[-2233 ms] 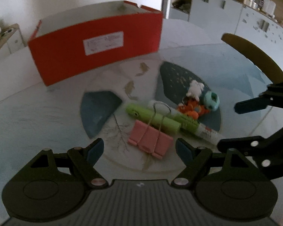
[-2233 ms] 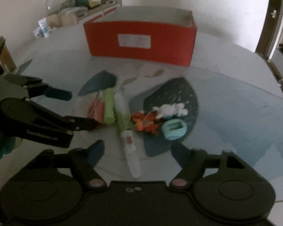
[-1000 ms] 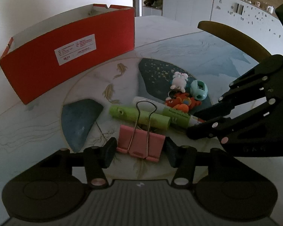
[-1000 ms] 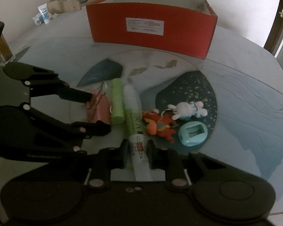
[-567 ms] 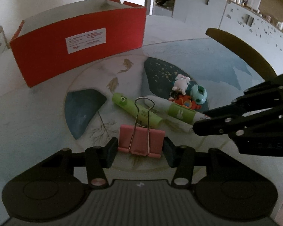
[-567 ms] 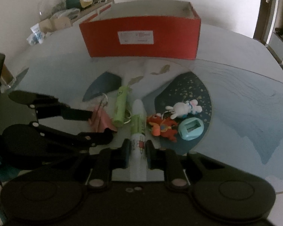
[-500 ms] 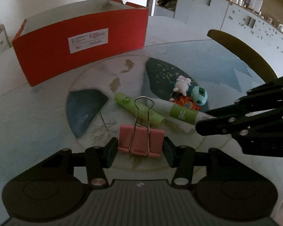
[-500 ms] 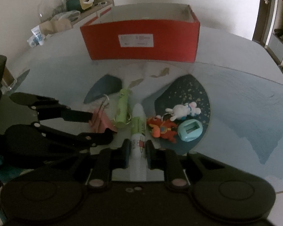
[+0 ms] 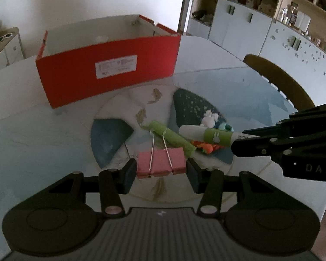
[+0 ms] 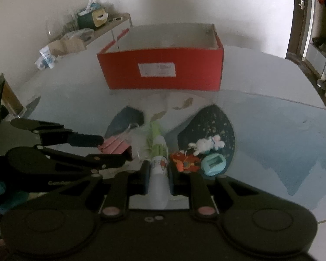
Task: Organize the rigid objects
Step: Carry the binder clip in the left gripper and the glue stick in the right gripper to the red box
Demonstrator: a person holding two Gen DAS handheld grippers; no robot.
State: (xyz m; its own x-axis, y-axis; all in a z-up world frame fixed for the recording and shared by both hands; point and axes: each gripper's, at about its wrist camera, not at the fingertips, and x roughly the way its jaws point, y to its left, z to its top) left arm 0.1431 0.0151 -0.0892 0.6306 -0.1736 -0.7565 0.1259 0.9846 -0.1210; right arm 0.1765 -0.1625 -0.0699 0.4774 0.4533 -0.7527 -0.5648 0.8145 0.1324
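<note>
Left wrist view: both grippers loaded, short of the red box [image 9: 106,69]
Left gripper [image 9: 161,169] clamps pink binder clip [image 9: 160,161]; right gripper [image 10: 159,173] clamps white-green marker [image 10: 158,167]. Clear the box's near wall before releasing

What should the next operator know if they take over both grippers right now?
Left gripper: shut on the pink binder clip, which looks lifted off the table.
Right gripper: shut on the white tube with green label, also raised.
Still on the table: green marker, orange crab toy, white bunny figure, teal sharpener.
Red box: open, at the far side; its floor is mostly hidden, so contents are unclear.
Done: both picks.
Left: probably carry both items to the box, release, then return for the other four.
</note>
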